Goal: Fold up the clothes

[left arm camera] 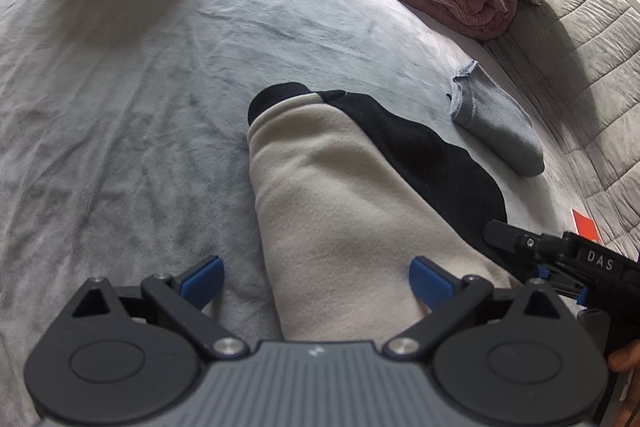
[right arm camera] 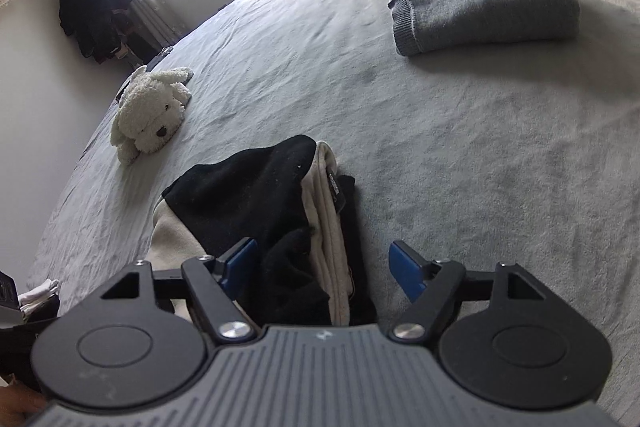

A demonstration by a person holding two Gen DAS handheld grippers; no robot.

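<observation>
Both my jaws stand apart, straddling the cream-and-black garment (left arm camera: 340, 195) on the bed (left arm camera: 120, 107), apparently to square its fold.

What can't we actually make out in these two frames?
- Near end of the cream-and-black garment: left wrist view, hidden under the left hand-held gripper body.
- Right hand-held gripper: left wrist view, fingertips hidden behind the left gripper's linkage, body cut by the frame edge.
- Garment label: right wrist view, too small to read.
</observation>
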